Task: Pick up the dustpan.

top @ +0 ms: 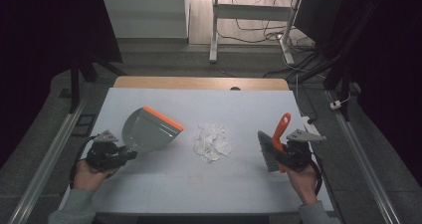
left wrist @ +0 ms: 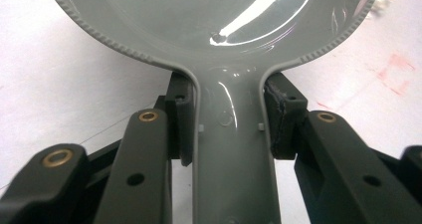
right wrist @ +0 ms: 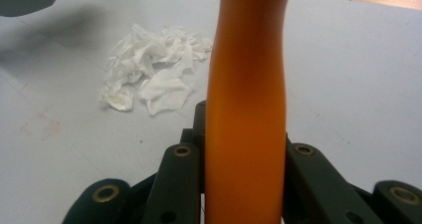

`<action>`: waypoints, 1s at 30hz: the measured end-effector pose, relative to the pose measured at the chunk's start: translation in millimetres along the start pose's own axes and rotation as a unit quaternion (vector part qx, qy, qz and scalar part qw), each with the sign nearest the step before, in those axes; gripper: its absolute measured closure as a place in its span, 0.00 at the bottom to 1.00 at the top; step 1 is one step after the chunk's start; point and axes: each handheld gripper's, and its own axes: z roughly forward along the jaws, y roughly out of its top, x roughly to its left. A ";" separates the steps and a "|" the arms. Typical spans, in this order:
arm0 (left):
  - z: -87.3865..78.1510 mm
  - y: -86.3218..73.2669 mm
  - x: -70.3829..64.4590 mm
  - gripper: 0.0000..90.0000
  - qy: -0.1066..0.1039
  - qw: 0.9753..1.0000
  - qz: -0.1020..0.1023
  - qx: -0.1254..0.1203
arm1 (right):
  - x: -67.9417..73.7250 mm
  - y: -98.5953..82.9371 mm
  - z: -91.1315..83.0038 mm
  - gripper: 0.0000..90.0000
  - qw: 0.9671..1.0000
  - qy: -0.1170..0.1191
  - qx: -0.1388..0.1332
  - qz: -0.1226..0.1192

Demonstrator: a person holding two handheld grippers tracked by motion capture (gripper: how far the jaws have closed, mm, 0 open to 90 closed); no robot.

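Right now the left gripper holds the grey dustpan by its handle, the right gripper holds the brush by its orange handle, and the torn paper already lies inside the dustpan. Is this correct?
Not quite. The torn paper is not inside the dustpan; it lies on the table between the dustpan and the brush, as the high view shows. The rest holds: the left gripper grips the dustpan's handle and the right gripper grips the brush's orange handle.

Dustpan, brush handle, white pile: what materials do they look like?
Dustpan: likely glossy grey moulded plastic, given the sharp glare streaks and ribbed rim; orange lip may be rubber, unclear.
Brush handle: smooth matte orange, probably plastic.
White pile: crumpled, torn thin paper, tissue-like.
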 end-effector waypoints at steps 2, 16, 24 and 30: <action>-1.4 -0.4 -2.2 0.69 -0.004 1.000 0.011 0.003 | -0.2 -0.1 0.1 0.85 1.000 0.000 0.000 -0.001; -10.0 -13.8 -10.6 0.69 -0.049 0.997 0.051 0.020 | 1.1 -0.2 0.3 0.85 1.000 0.002 -0.002 -0.002; -9.5 -19.1 -9.0 0.69 -0.064 0.996 0.058 0.037 | 1.0 -0.4 1.5 0.85 1.000 0.002 0.001 -0.001; -5.5 -19.8 -12.3 0.69 -0.067 0.993 0.079 0.054 | 2.0 0.1 1.1 0.85 1.000 0.002 0.000 -0.002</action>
